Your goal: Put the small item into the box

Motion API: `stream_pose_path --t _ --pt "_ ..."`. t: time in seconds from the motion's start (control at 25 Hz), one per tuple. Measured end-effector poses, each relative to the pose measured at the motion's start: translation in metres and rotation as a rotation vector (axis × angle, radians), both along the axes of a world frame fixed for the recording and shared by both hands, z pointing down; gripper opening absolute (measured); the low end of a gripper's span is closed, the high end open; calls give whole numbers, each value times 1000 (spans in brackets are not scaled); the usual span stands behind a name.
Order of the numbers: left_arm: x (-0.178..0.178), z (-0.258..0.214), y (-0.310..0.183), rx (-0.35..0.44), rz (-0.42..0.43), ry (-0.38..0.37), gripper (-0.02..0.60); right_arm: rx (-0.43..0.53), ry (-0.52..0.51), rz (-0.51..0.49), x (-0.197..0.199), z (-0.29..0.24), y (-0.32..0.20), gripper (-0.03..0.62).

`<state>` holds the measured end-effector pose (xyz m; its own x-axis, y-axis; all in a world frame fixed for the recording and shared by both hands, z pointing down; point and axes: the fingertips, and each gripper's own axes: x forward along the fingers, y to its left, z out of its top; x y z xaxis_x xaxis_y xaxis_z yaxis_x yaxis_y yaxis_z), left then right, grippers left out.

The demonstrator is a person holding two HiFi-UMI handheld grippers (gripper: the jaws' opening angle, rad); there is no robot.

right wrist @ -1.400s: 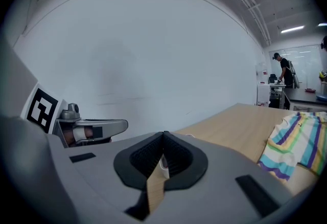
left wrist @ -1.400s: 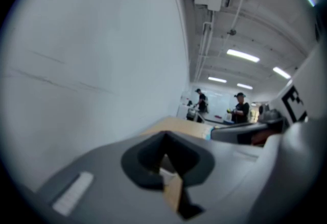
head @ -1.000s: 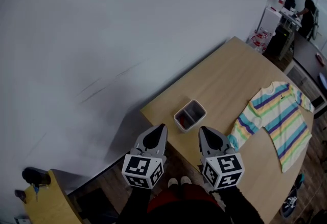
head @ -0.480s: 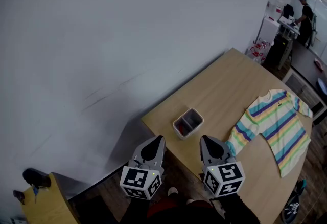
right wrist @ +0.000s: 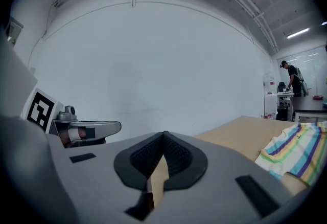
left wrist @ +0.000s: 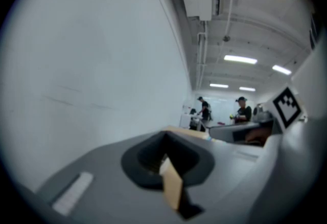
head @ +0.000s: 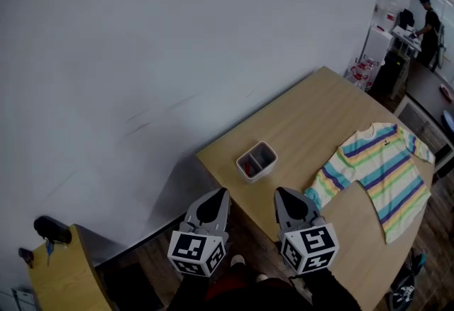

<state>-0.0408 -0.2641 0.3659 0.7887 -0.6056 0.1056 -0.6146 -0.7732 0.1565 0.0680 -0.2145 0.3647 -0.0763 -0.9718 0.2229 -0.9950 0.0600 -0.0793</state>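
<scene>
A small white two-compartment box (head: 258, 157) stands near the corner of the wooden table (head: 312, 118). Something small and red (head: 246, 170) lies in its nearer compartment. My left gripper (head: 222, 193) hangs off the table's near edge, below and left of the box, jaws shut with nothing in them. My right gripper (head: 281, 192) is level with it, over the table's edge to the right of the box, also shut and empty. In the left gripper view the left gripper (left wrist: 164, 135) points along the white wall. The right gripper (right wrist: 164, 134) shows closed tips in its own view.
A striped T-shirt (head: 372, 164) lies flat on the table's right part and shows in the right gripper view (right wrist: 294, 152). A yellow cabinet (head: 60, 277) with a black object (head: 50, 228) stands at lower left. A person (head: 430, 18) stands far off at the back right. The white wall (head: 142, 54) borders the table.
Both grippers have drawn back a little from the box toward me and stay shut. The view has shifted slightly, and the box now appears a bit further left.
</scene>
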Motion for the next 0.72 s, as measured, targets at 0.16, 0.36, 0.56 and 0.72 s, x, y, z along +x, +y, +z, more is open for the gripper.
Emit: stream_pose_path --t 0.16,0.36,0.56,0.72 --pt "-3 -4 18 9 -15 -3 3 13 3 -20 -4 -3 15 8" --pt "-9 -9 39 27 -38 -9 3 28 7 -39 -7 -6 34 8" --pt "-12 -11 58 32 -56 -11 3 37 4 -59 -11 -8 51 8" --pt "-15 -13 72 41 -63 -14 3 52 -3 -70 -15 -11 63 8"
